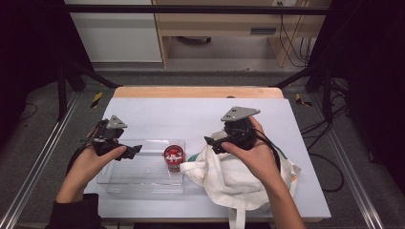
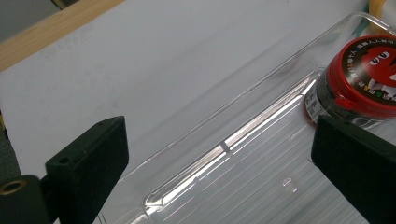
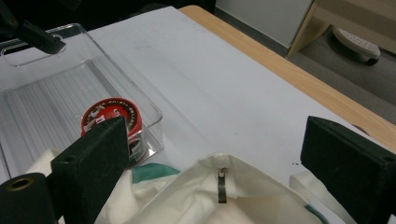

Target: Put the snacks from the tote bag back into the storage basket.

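Red-lidded jar (image 1: 174,157) stands in clear tray (image 1: 125,183), touching cloth bag (image 1: 229,183).

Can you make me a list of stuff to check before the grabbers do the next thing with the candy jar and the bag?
1. Left gripper open and holding nothing: ok.
2. Right gripper open, jaws wide above the bag's rim: ok.
3. Jar standing upright in the clear tray, at its bag-side end: ok.
4. Jar's red lid on: ok. Screwed tight: cannot tell.
5. Bag mouth open wide enough for the jar: cannot tell.
6. Bag lying close beside the tray: ok.
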`<state>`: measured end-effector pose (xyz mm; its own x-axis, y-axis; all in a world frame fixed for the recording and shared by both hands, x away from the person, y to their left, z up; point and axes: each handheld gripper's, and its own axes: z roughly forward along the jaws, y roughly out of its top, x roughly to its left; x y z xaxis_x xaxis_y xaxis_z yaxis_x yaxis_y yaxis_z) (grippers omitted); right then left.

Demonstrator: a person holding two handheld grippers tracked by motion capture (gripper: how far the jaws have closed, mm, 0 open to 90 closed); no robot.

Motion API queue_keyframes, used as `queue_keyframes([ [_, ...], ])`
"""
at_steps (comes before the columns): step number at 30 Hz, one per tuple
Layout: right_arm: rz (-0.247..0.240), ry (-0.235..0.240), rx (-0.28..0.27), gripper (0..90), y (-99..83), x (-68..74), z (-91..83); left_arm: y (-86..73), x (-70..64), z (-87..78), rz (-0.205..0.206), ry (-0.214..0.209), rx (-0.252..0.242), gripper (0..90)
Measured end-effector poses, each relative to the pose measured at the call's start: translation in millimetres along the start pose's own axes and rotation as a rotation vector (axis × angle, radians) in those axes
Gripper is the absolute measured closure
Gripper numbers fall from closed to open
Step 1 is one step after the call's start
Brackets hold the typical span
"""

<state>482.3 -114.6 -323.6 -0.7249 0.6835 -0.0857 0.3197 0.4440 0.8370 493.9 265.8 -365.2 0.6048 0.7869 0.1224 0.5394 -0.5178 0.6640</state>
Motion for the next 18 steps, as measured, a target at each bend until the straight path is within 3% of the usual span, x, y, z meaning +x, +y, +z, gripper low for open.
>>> queue_keyframes([
  [8,0.043,-0.079,-0.024,8.1,-3.8,-14.6,-19.3,0.5,-0.5,-1.5,0.0,-0.001,-0.006,4.2],
  [18,0.079,-0.124,-0.04,8.1,-8.9,-28.3,-36.6,0.2,0.3,-3.3,0.001,0.0,-0.007,4.2],
])
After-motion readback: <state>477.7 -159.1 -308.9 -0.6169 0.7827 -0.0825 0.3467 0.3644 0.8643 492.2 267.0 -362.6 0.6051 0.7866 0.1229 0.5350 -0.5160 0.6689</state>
